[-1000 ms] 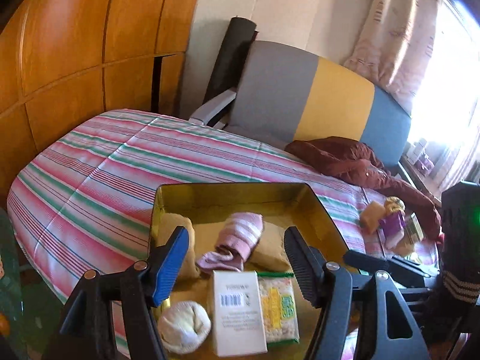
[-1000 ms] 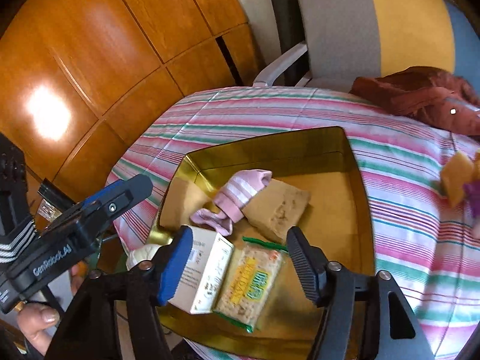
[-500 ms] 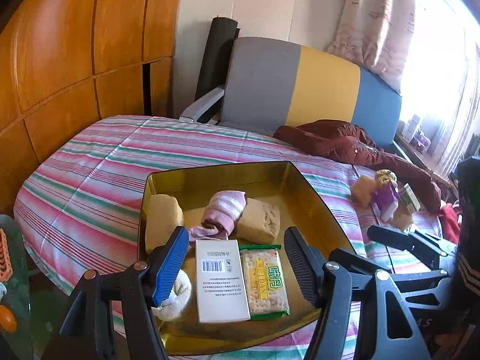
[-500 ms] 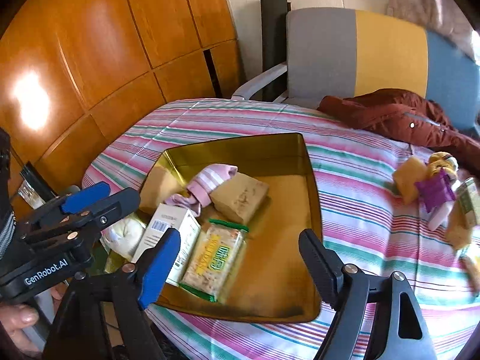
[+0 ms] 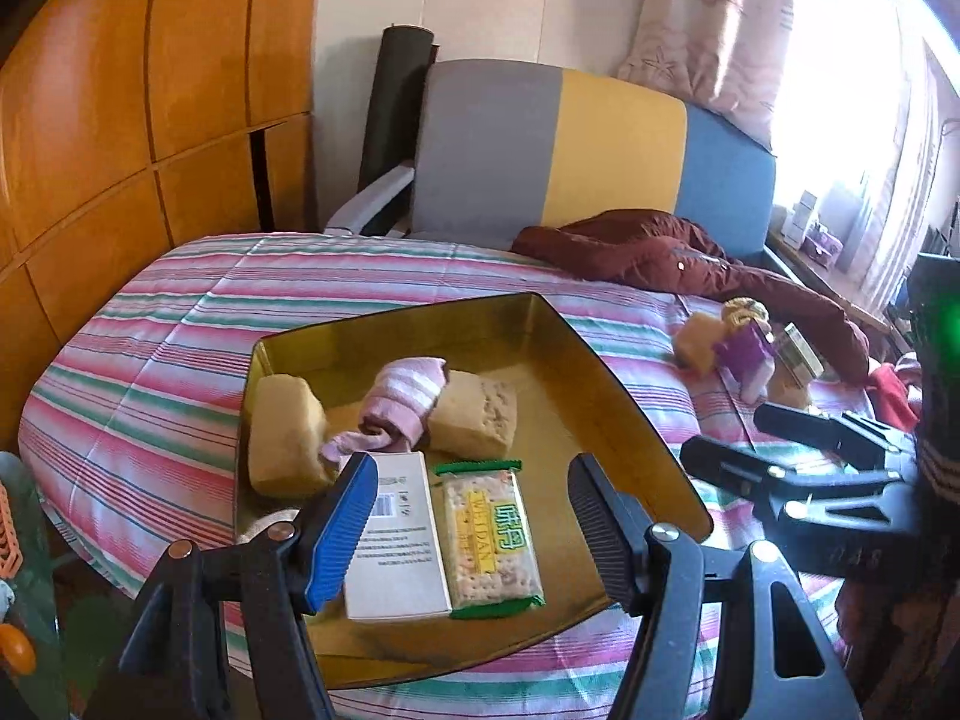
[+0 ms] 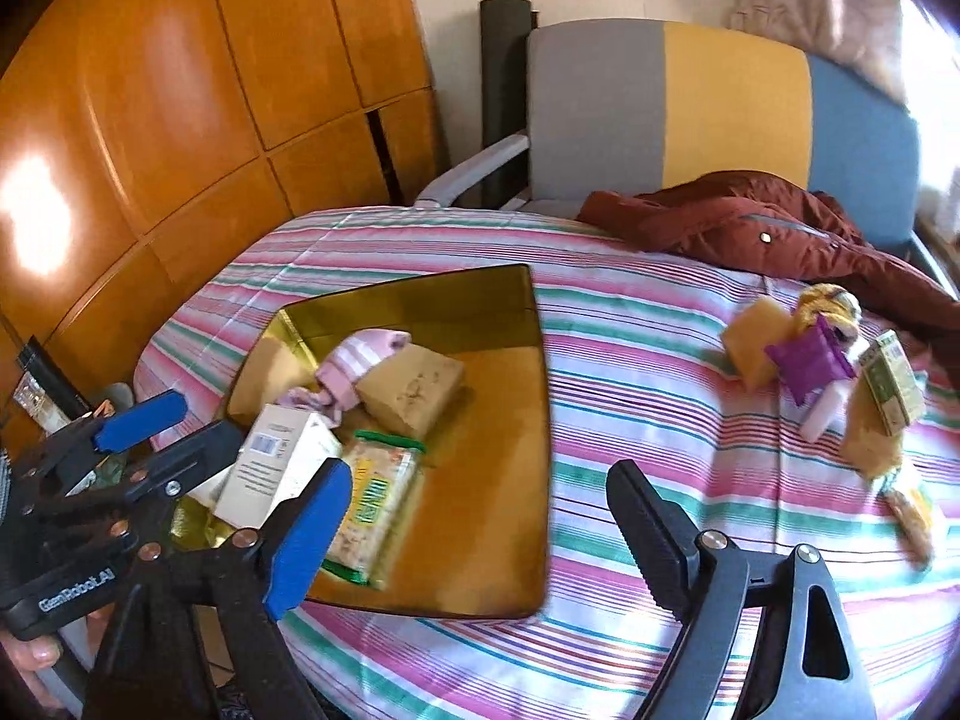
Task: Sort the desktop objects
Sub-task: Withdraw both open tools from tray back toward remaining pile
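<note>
A gold tray [image 5: 630,414] is seen on the striped surface [image 6: 600,360], toward its left edge in the right wrist view. Inside it, five things have already been gathered: a pink striped sock [image 5: 405,396], two tan sponge-like blocks [image 5: 282,438] [image 5: 477,414], a white box [image 5: 393,534] and a cracker packet [image 5: 489,540]. A pale round thing is half hidden behind the left hand-held gripper [image 5: 474,531], and what it is cannot be told for sure.

The left hand-held gripper is held released above the near edge of the tray, with nothing between its fingers. The jaws of the right hand-held gripper [image 6: 480,534] have just been opening; they now stand wide apart over the near right corner of the tray and the bare stripes beside it, and nothing is gripped.

The sorting is judged to be partly done. Toward the right edge of the surface a loose cluster is left: a yellow block [image 6: 753,348], a purple packet [image 6: 810,360], a small green box [image 6: 894,384] and some yellowish pieces, blurred in this view, lying touching or just beside one another. A dark red jacket [image 6: 750,228] lies along the far edge. The cluster is well apart from the tray, so several more pick-ups appear to be needed.
</note>
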### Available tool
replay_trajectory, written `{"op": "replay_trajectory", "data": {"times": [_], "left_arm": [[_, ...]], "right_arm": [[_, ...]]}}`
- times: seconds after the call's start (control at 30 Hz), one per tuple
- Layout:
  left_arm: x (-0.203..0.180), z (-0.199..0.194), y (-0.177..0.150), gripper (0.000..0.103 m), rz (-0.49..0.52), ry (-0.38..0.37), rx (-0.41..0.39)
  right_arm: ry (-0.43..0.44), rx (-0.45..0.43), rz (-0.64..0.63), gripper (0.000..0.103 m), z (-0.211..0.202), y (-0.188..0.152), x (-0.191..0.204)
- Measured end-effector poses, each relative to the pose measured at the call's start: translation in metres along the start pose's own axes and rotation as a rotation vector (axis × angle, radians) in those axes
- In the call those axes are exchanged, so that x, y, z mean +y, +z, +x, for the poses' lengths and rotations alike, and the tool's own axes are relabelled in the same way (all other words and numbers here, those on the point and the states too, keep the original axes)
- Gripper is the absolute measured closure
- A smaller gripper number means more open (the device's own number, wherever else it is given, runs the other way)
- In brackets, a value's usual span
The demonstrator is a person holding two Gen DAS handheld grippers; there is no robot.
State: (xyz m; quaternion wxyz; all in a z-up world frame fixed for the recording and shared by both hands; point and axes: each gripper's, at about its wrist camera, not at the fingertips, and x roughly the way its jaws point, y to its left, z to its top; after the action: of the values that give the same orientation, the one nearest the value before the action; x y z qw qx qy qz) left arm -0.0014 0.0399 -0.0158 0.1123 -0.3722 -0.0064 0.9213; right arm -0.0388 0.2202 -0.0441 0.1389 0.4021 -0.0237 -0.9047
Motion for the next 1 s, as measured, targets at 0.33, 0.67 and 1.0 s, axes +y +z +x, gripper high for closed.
{"op": "replay_trajectory", "data": {"times": [0.33,0.67,1.0], "left_arm": [[-0.023,0.007,-0.005,0.036,0.051,-0.051,0.029],[-0.041,0.012,-0.012,0.036,0.085,-0.097,0.059],[-0.048,0.015,-0.013,0.036,0.090,-0.113,0.076]], "right_arm": [[-0.079,0.023,0.104,0.011,-0.008,-0.009,-0.057],[-0.172,0.039,0.215,0.011,-0.026,-0.024,-0.123],[-0.315,0.008,0.286,0.011,-0.048,-0.014,-0.200]]}}
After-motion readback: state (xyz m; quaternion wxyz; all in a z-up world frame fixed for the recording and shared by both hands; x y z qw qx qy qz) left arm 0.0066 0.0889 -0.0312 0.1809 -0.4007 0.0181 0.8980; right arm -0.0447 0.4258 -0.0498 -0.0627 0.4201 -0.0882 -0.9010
